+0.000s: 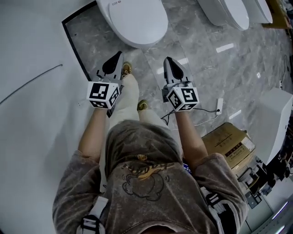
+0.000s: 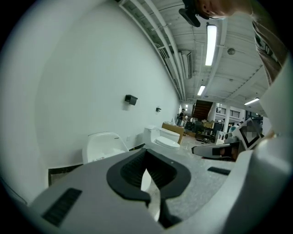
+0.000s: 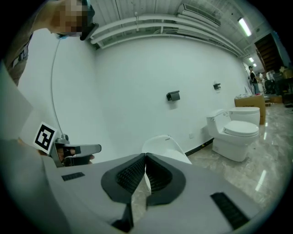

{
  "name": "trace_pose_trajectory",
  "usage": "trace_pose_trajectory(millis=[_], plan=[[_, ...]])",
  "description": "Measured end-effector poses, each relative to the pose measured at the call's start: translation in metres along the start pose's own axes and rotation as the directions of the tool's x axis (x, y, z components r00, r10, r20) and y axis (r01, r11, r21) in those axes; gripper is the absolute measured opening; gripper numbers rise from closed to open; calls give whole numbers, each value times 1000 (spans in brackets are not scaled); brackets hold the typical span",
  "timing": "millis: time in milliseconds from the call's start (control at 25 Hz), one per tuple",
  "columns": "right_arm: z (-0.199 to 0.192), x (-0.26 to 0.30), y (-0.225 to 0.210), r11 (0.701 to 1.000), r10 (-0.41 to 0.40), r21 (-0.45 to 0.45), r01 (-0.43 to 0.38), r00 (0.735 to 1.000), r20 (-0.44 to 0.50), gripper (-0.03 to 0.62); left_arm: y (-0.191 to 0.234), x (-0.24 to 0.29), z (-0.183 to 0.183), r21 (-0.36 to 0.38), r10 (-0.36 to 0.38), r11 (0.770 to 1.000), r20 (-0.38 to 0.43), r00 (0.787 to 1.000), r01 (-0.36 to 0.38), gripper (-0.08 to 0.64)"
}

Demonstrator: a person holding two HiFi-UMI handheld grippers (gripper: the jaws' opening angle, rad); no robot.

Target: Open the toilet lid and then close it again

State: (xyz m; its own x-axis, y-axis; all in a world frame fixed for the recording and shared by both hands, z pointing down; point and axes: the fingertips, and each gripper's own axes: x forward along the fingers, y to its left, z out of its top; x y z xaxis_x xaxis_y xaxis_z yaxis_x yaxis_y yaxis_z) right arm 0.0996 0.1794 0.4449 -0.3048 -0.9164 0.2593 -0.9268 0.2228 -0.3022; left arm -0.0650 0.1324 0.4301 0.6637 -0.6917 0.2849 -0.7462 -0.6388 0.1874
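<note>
A white toilet (image 1: 135, 20) stands against the white wall, its lid (image 1: 139, 18) down flat; it also shows as the toilet (image 2: 103, 146) in the left gripper view and the toilet (image 3: 162, 146) in the right gripper view. My left gripper (image 1: 120, 54) and right gripper (image 1: 167, 59) hang side by side short of its front rim, both shut and empty, touching nothing. In each gripper view the jaw tips meet: left gripper (image 2: 145, 153), right gripper (image 3: 145, 155).
A second toilet (image 1: 226, 11) stands to the right, seen also as a toilet (image 3: 233, 128). Grey marble floor (image 1: 210, 59) lies around. A cardboard box (image 1: 229, 144) and a cable (image 1: 206, 112) lie at the right. The person's legs and shoes (image 1: 127, 68) stand between the grippers.
</note>
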Motion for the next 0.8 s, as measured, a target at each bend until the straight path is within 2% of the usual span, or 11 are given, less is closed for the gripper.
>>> trace_pose_trajectory(millis=[120,400,680,800], plan=[[-40,36,-22,1000,3,8,-2,999,-46,26,19,35,-38,-26,3,1000,-27,1000,-3,9],[-155,107,-45,997,73,-14,-77,980,-183,26,57,103,-144,-45,-2,999,-100,995,-2,9],[-245,158,-90,1000,10,13,-7,977,-214,26,89,152,-251,-46,-14,999,-155,988,7,9],[-277,176,-103,1000,9,16,-6,972,-234,26,101,174,-290,-47,-15,999,-183,983,7,9]])
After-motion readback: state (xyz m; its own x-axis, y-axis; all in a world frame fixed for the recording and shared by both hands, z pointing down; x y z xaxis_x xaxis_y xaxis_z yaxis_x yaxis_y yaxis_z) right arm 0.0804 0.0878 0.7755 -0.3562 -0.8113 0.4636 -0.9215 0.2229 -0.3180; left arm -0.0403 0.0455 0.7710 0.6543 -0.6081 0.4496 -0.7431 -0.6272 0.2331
